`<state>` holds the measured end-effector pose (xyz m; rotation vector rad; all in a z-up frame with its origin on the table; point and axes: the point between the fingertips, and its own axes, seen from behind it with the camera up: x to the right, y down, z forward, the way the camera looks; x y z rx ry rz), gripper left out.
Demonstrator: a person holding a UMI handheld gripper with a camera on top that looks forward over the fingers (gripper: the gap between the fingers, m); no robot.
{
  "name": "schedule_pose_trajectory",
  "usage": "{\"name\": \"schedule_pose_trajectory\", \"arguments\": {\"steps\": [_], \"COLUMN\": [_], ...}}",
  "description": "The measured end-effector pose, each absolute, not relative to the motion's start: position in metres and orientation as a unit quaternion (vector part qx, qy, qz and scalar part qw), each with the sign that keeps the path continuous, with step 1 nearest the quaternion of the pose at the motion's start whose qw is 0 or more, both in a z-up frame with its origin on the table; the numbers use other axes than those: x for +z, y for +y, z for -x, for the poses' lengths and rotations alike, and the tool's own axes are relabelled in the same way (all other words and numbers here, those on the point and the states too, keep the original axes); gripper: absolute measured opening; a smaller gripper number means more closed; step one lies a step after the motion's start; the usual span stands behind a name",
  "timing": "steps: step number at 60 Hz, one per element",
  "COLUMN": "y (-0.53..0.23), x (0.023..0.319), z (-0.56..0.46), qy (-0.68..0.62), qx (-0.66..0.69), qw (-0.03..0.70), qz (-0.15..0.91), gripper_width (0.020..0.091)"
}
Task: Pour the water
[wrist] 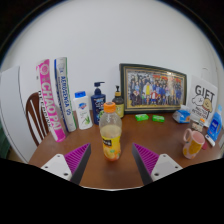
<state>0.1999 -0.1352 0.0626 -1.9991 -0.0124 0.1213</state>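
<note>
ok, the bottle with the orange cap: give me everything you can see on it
The bottle is clear plastic with an orange cap and a yellow-orange label or liquid in its lower half. It stands upright on the wooden table, just ahead of the tool and roughly centred between its open fingers, which don't touch it. A framed photo stands well behind it.

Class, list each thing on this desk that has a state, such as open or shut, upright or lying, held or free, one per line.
gripper: open, holding nothing
orange bottle: upright, capped, just ahead of the fingers, not gripped
mug: upright, on the table
pump bottle: upright
photo frame: standing, leaning against the wall
</note>
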Motion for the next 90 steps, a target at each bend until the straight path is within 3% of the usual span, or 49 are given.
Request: {"name": "schedule_pose_trajectory", "arguments": {"steps": [12,17,22,24,29,30,31,33,34,46,57,65,73,90], "y": [-0.053,-0.034,-0.025,-0.024,-0.026,-0.026,-0.027,-0.028,-0.029,-0.045,-0.062,-0.070,-0.070,-0.070], "x": [0.021,0.008,0.007,0.007,0.007,0.007,0.007,0.009,0.010,0.058,0.136,0.176,0.186,0.144], "z": [-0.187,-0.184,-0.193,-0.191,-0.191,-0.191,-0.192,-0.193,-0.194,-0.193,-0.213,-0.256,-0.313,-0.411], "qy": [0.029,0.031,0.026,0.023,0.016,0.015,0.014,0.013,0.010,0.007,0.127,0.231,0.346,0.501], "qx": [0.051,0.049,0.019,0.022,0.022,0.023,0.022,0.022,0.021,0.092,0.288,0.430,0.554,0.685], "qw": [0.545,0.545,0.557,0.559,0.557,0.557,0.556,0.554,0.554,0.562,0.551,0.514,0.445,0.308], "qz": [0.837,0.836,0.830,0.829,0.830,0.830,0.831,0.832,0.833,0.822,0.773,0.706,0.613,0.429], "gripper_width": [0.0795,0.0662,0.0432,0.0427,0.0326,0.0348,0.0279,0.0294,0.0257,0.0256,0.0255,0.0256,0.0255,0.0254]}}
